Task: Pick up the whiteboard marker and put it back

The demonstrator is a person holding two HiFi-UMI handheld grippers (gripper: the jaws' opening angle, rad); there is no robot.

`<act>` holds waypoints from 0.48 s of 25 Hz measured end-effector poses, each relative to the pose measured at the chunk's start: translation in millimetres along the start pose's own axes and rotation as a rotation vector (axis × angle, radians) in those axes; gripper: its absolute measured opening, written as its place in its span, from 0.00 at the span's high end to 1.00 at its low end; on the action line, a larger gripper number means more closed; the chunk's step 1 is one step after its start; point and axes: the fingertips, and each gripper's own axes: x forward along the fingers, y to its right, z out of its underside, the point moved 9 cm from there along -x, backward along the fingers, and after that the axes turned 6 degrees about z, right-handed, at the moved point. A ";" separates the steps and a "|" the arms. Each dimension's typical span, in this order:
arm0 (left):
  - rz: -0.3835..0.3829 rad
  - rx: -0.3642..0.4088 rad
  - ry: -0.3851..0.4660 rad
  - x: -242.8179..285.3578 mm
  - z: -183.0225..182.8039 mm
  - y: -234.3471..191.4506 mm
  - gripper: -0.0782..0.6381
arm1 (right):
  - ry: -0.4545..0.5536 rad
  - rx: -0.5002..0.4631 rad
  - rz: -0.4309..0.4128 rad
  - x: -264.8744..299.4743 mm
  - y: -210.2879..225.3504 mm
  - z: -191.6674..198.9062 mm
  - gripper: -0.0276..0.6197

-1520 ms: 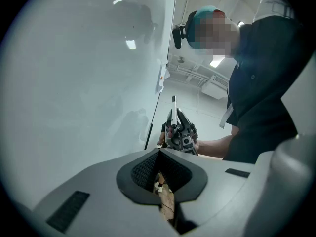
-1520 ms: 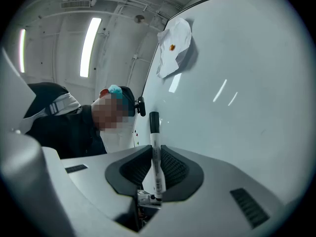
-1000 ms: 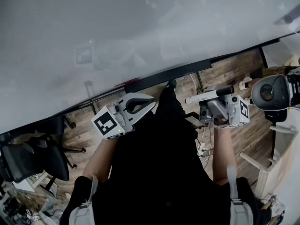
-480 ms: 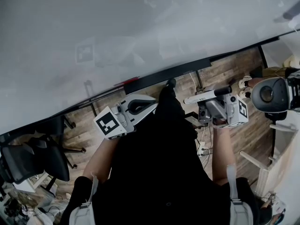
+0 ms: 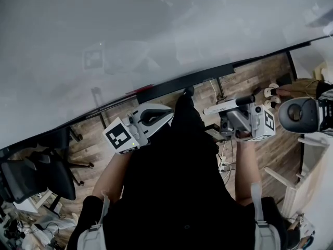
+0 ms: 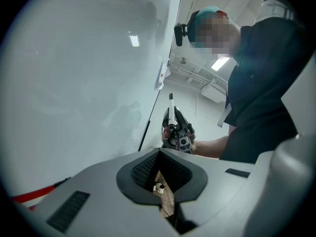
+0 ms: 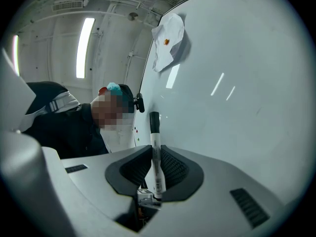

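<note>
The whiteboard marker (image 5: 228,105), white with a black cap, is clamped crosswise in my right gripper (image 5: 235,114), which is shut on it. In the right gripper view the marker (image 7: 156,157) stands upright between the ribbed pads, cap uppermost, close beside the whiteboard (image 7: 237,83). My left gripper (image 5: 168,114) is shut with nothing in it, just below the board's dark tray ledge (image 5: 182,82). The left gripper view looks past its own jaw tips (image 6: 159,151) to the right gripper (image 6: 177,132) with the marker (image 6: 171,107) sticking up from it.
The whiteboard (image 5: 156,30) fills the upper head view. Something red (image 5: 140,91) lies on the ledge. A white cloth (image 7: 168,41) is pinned high on the board. An office chair (image 5: 31,176) stands at the left, a round grey device (image 5: 302,113) at the right.
My right gripper with the marker has shifted slightly up and left, toward the ledge. The left gripper has hardly moved.
</note>
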 end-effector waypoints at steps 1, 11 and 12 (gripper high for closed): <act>-0.002 -0.001 0.002 0.2 -0.4 0.3 0.88 | -0.001 -0.004 0.001 0.8 -1.0 -1.6 0.86; -0.016 0.010 0.000 -2.4 -4.4 -3.2 0.88 | -0.029 -0.070 0.018 -2.3 0.8 -9.8 0.86; -0.019 0.011 0.003 -2.7 -4.8 -3.6 0.88 | -0.031 -0.077 0.022 -2.3 0.7 -10.7 0.86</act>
